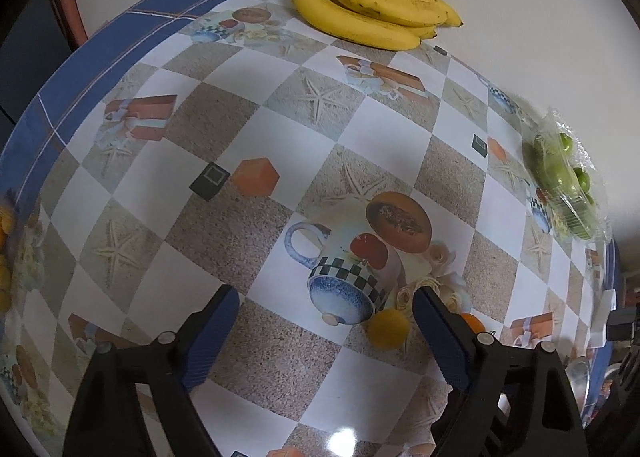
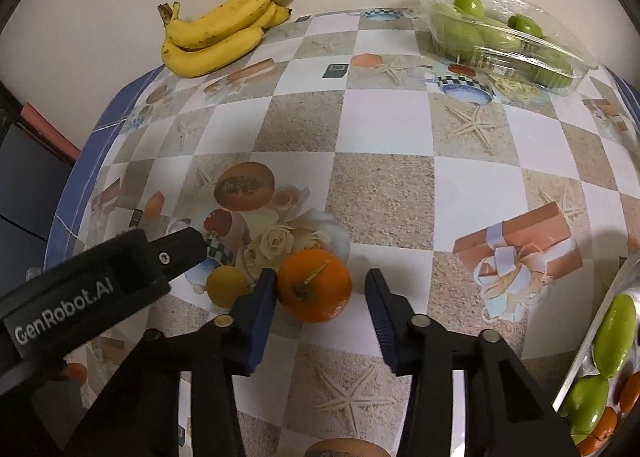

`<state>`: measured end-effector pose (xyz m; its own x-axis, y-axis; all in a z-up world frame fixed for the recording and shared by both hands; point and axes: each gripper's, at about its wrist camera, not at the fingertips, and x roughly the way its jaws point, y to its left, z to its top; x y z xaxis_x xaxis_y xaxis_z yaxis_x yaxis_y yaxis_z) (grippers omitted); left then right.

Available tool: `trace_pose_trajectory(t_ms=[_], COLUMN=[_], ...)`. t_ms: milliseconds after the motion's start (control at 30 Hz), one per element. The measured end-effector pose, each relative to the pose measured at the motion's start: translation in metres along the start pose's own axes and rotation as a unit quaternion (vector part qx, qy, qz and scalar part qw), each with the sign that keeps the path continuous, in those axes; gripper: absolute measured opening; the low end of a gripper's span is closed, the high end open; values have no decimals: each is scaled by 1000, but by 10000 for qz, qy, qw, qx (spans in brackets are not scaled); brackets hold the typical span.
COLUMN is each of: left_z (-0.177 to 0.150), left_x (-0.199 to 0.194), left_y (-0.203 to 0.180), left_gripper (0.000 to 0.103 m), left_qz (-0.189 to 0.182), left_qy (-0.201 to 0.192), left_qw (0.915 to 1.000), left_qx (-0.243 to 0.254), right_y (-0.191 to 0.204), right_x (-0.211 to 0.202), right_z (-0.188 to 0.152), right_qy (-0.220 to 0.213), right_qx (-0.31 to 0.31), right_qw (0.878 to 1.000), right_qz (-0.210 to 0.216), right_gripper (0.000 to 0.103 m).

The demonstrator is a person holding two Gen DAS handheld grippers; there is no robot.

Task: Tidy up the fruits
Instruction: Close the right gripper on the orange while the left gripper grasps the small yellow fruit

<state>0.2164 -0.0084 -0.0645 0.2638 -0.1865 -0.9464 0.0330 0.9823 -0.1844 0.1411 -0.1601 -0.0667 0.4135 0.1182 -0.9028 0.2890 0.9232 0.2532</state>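
The right gripper (image 2: 320,293) has its fingers apart around the orange (image 2: 314,286), the left finger touching it, the right one off its side, apparently set to close for a lift. A small yellow fruit (image 2: 227,285) lies just beside the orange at nine o'clock. The left gripper (image 1: 326,309) hangs over the surface (image 1: 360,129) with fingers apart and nothing between them. Bananas (image 2: 222,33) lie at eleven o'clock, a tub (image 2: 504,37) of green fruit at one, and a tray (image 2: 600,341) at four likely awaits the orange.
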Motion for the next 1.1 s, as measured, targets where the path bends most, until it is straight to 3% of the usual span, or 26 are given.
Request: trace_pose_trajectory(t_ms=[133, 300, 533, 1100], left_z=[0, -2, -6, -15], left_x=[0, 2, 7, 13], left_y=[0, -2, -8, -29], left_gripper=[89, 79, 47, 27], left_qz=[-10, -146, -378, -597], left_qy=[-11, 73, 263, 430], left_qw=[10000, 9999, 9989, 9971], left_qx=[2, -16, 19, 212], right_y=[0, -4, -24, -41], right_x=[0, -6, -15, -30], right_z=[0, 2, 5, 6], right_qy=[-12, -52, -107, -164], right_qx=[51, 146, 384, 592], right_qw=[9999, 9997, 9992, 9980], right_qz=[86, 172, 103, 114], right_gripper=[39, 39, 39, 39])
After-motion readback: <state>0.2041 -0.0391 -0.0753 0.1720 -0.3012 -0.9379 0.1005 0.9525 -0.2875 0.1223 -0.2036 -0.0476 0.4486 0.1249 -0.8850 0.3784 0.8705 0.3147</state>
